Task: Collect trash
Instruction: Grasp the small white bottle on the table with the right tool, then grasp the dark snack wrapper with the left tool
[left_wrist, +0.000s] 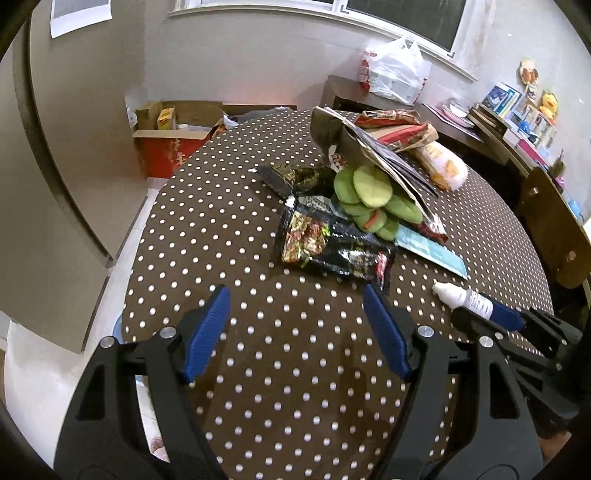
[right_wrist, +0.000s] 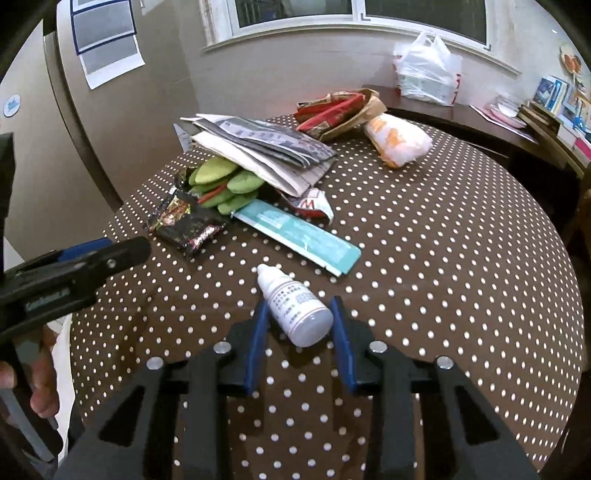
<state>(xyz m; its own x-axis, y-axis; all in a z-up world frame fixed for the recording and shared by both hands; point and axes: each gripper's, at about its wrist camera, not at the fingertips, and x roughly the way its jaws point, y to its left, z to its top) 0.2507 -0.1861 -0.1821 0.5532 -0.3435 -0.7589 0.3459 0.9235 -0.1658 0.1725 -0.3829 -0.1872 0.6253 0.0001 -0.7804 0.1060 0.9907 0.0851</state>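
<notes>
Trash lies on the dotted round table: one small white dropper bottle, one teal flat packet, one black snack wrapper, one pile of folded newspapers, and several green round pieces whose exact number I cannot count, because the newspapers cover some. The bottle lies on its side near the table's near edge, its long axis going away from the camera, cap toward the wrapper. The right gripper has its jaws on both sides of the bottle's bottom end; small gaps remain, no pressing visible. The left gripper stands wide and empty above the cloth.
</notes>
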